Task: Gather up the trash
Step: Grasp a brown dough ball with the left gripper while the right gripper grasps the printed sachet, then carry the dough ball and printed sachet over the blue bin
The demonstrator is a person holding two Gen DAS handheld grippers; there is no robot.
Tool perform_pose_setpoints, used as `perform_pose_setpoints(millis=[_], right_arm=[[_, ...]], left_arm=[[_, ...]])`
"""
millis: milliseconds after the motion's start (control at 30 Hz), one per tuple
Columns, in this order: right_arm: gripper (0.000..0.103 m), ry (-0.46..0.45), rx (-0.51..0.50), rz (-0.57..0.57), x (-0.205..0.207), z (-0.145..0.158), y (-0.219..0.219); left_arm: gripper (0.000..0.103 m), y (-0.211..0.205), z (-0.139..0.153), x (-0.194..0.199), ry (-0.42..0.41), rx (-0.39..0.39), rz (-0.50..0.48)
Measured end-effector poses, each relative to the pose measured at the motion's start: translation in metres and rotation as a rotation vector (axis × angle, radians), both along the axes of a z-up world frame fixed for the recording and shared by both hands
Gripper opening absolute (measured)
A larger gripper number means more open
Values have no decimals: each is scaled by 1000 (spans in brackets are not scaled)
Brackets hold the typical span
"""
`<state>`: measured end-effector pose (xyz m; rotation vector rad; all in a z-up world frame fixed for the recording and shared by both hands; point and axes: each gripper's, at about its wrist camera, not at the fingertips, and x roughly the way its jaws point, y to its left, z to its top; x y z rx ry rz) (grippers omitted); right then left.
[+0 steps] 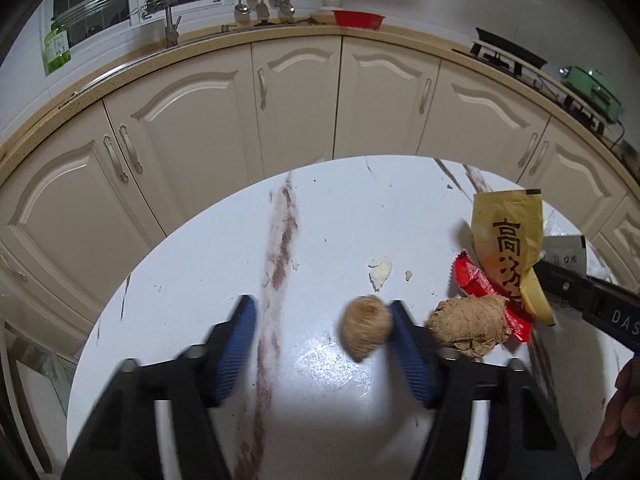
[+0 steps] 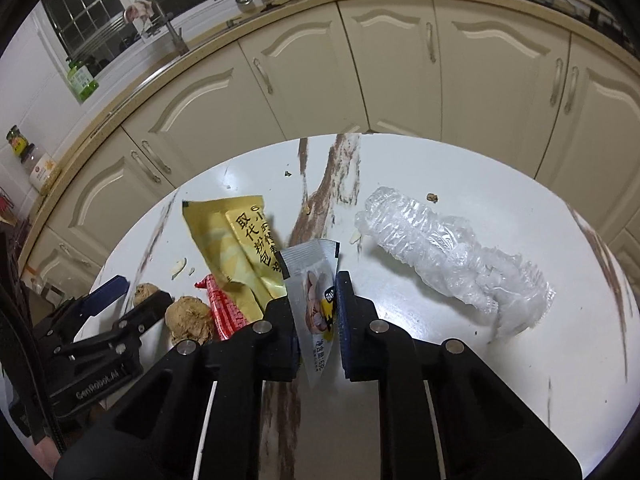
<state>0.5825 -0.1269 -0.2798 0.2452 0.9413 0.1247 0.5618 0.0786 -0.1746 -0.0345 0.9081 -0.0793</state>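
In the left wrist view my left gripper (image 1: 324, 344) is open over the white round table (image 1: 192, 264). A small brown ball (image 1: 364, 326) sits between its blue pads (image 1: 240, 344), touching only the right one. A larger brown lump (image 1: 468, 326) lies just outside that finger, next to a red wrapper (image 1: 480, 284) and a yellow wrapper (image 1: 508, 240). My right gripper (image 2: 314, 312) is shut on a grey snack packet (image 2: 316, 304) that stands upright between its pads. The yellow wrapper (image 2: 232, 248) lies by its left finger.
A crumpled clear plastic wrap (image 2: 452, 256) lies to the right of the right gripper. White scraps (image 1: 380, 272) and crumbs dot the table. Cream kitchen cabinets (image 1: 296, 112) curve behind the far table edge. A hand (image 1: 616, 420) shows at the lower right.
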Motion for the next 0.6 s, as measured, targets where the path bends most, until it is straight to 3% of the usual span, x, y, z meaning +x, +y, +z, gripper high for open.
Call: perform_pose_setpoints(millis=[33, 100, 267, 600], right_arm=[[14, -2, 4, 3, -2, 0, 0], [14, -5, 19, 8, -5, 0, -1], [13, -28, 69, 23, -21, 6, -8], [13, -72, 143, 29, -70, 25, -24]], left_arm=[[31, 1, 0, 1, 1, -16, 0], [20, 5, -1, -1, 8, -49, 6], [19, 16, 0, -13, 4, -90, 18], [19, 24, 27, -82, -67, -115, 28]])
